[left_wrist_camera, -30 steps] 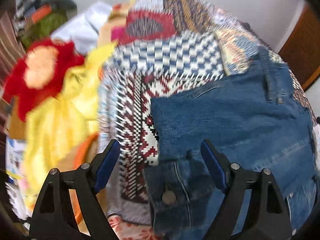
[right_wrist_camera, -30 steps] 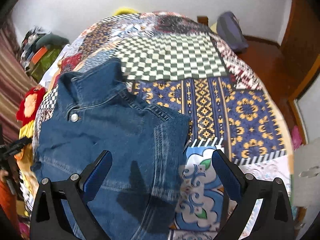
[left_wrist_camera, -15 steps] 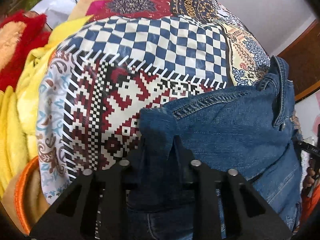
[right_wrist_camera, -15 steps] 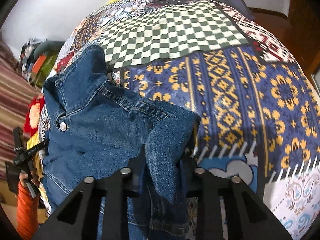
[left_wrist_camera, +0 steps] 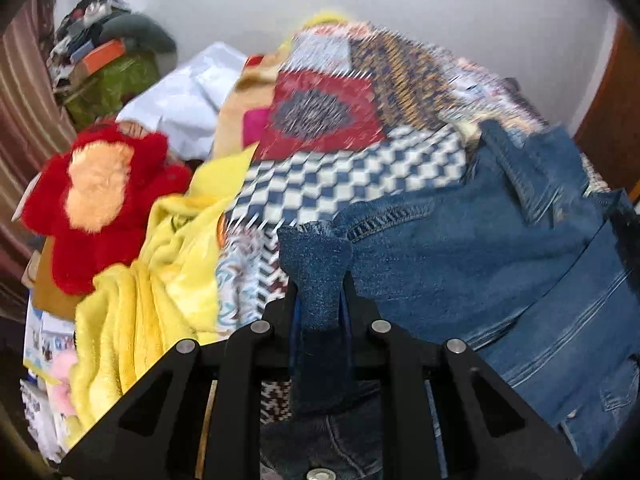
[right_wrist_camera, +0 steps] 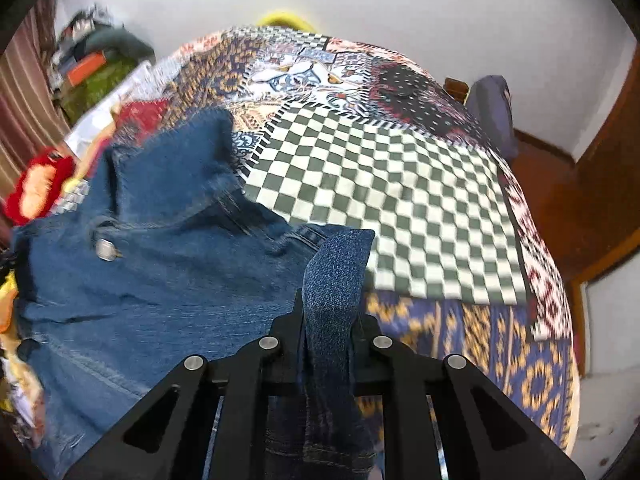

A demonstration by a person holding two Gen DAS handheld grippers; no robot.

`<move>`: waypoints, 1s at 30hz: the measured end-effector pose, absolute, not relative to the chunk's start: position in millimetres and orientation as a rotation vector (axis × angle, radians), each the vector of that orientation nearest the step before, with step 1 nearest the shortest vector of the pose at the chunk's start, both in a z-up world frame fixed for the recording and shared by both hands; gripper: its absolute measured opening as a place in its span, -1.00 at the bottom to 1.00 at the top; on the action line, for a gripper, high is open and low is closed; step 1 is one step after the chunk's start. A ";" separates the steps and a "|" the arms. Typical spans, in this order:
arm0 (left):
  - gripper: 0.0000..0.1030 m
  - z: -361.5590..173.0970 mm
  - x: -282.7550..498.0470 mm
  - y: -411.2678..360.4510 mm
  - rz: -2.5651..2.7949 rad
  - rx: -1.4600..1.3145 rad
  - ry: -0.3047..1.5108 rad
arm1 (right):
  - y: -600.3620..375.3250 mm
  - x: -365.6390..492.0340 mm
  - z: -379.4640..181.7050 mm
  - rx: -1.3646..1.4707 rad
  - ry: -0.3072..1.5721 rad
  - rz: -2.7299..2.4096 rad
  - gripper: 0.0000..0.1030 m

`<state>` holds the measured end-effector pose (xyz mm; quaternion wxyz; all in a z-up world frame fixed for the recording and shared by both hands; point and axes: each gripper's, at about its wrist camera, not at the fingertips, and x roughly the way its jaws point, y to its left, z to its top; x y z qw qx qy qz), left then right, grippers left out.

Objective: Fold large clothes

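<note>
A blue denim jacket (left_wrist_camera: 460, 264) lies spread on a patchwork bedspread (left_wrist_camera: 340, 184). My left gripper (left_wrist_camera: 320, 292) is shut on a bunched corner of the denim at the jacket's left edge, and the fabric stands up between its fingers. In the right wrist view the same jacket (right_wrist_camera: 160, 272) stretches to the left, collar and a metal button (right_wrist_camera: 105, 249) showing. My right gripper (right_wrist_camera: 330, 304) is shut on the opposite corner, lifted over the checkered patch of the bedspread (right_wrist_camera: 400, 200).
A red plush flower (left_wrist_camera: 100, 200) and a yellow blanket (left_wrist_camera: 160, 280) lie left of the bed, with white cloth (left_wrist_camera: 188, 96) and a cluttered pile (left_wrist_camera: 104, 64) behind. A dark bag (right_wrist_camera: 492, 112) and wooden floor (right_wrist_camera: 552, 200) are at the right.
Both grippers went from wide open to shut on corners of the jacket. Since then both have lifted and moved with the denim; the views have tilted up and are blurred.
</note>
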<state>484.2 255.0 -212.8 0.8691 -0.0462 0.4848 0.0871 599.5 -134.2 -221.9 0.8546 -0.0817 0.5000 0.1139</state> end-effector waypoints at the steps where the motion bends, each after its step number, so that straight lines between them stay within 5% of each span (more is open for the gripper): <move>1: -0.66 -217.5 484.2 256.4 0.186 -0.099 1.026 | -128.2 604.6 -228.8 -0.202 1.064 0.232 -0.77; 7: -0.58 -262.6 496.9 259.2 0.220 -0.046 1.090 | -135.8 610.3 -260.5 -0.269 1.074 0.208 -0.66; 10: -0.47 -271.6 501.5 261.1 0.228 -0.057 1.104 | -145.0 611.9 -260.5 -0.325 1.039 0.112 0.04; 11: -0.44 -273.0 501.5 259.6 0.233 -0.048 1.104 | -147.5 612.4 -261.5 -0.358 1.022 0.062 0.55; 12: -0.43 -273.0 501.1 257.7 0.234 -0.035 1.104 | -150.6 612.6 -261.0 -0.369 1.012 0.031 0.78; 21: -0.40 -248.9 490.2 254.9 0.264 0.019 1.113 | -170.2 580.3 -207.5 -0.286 0.927 0.058 0.80; 30: -0.32 -149.8 429.9 230.4 0.208 -0.013 0.938 | -180.4 491.5 -138.3 -0.059 0.902 0.246 0.80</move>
